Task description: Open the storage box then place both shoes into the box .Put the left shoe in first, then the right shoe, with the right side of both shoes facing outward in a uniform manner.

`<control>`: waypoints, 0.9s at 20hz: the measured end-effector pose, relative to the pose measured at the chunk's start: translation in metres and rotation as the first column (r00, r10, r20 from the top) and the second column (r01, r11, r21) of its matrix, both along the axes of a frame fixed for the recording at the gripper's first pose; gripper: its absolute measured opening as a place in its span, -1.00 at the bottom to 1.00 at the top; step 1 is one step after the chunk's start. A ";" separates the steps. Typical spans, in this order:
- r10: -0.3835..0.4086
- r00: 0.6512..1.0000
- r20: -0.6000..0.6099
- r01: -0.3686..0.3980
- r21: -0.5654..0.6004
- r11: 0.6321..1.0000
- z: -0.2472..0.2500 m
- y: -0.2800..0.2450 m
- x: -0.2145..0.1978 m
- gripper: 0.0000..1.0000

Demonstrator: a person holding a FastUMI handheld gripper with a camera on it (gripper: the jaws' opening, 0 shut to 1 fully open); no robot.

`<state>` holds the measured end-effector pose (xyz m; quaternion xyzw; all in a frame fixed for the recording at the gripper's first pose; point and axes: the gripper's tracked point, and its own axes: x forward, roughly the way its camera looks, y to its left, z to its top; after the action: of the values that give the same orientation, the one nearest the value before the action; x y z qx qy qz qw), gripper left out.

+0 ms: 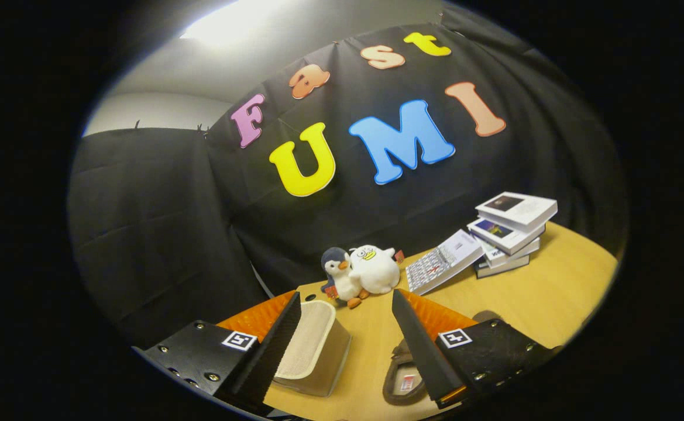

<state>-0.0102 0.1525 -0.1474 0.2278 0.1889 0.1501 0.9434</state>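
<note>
My gripper (346,295) is open above a wooden table (540,298), its fingers wide apart. A beige shoe (312,345) lies between them, close against the left finger, with its pale ribbed sole turned up toward me. A second, brown shoe (401,380) lies by the right finger with its opening and a small inner label showing; that finger hides part of it. Neither finger presses on a shoe, and bare table separates the two shoes.
Beyond the fingertips a plush penguin (339,275) and a white plush duck (374,269) sit at the table's far edge. To their right an open book (444,260) leans against a stack of books (511,231). Black cloth walls close the back.
</note>
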 end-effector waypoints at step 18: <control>0.305 0.875 -0.376 -0.051 0.554 0.831 -0.102 0.110 -0.017 0.95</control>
<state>-0.0272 0.2630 -0.2499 0.4869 0.3736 0.2290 0.7556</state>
